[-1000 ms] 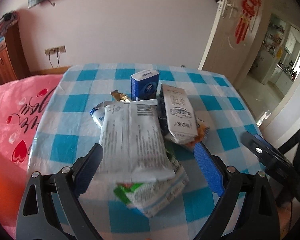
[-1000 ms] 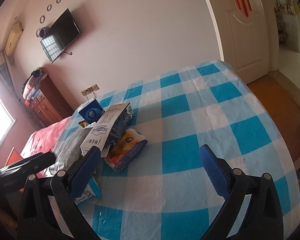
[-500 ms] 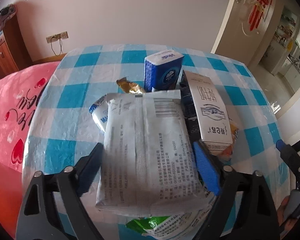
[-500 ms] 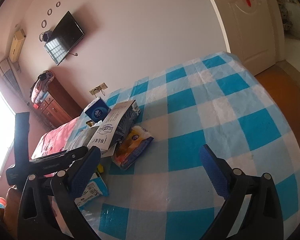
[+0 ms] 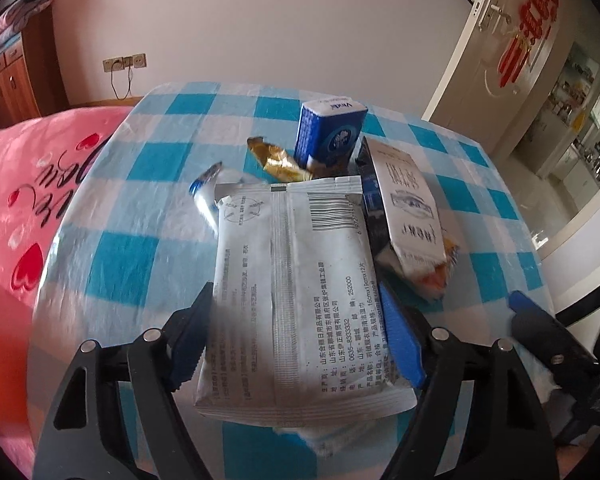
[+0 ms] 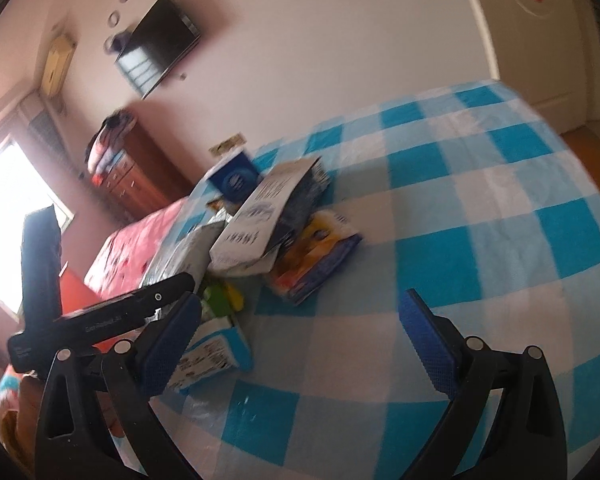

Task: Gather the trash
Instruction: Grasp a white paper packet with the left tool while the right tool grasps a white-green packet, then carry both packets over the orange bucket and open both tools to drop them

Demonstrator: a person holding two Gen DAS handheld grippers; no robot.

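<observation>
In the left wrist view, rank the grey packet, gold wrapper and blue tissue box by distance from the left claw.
1. Grey printed foil packet, between the left claw's fingers.
2. Crumpled gold wrapper, beyond the packet's far edge.
3. Upright blue tissue box, farthest back.

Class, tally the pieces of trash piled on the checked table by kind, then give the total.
Carton: 1
Upright blue pack: 1
Packets: 3, grey, orange, green
Wrappers: 2, gold, blue-white
Total: 7
</observation>
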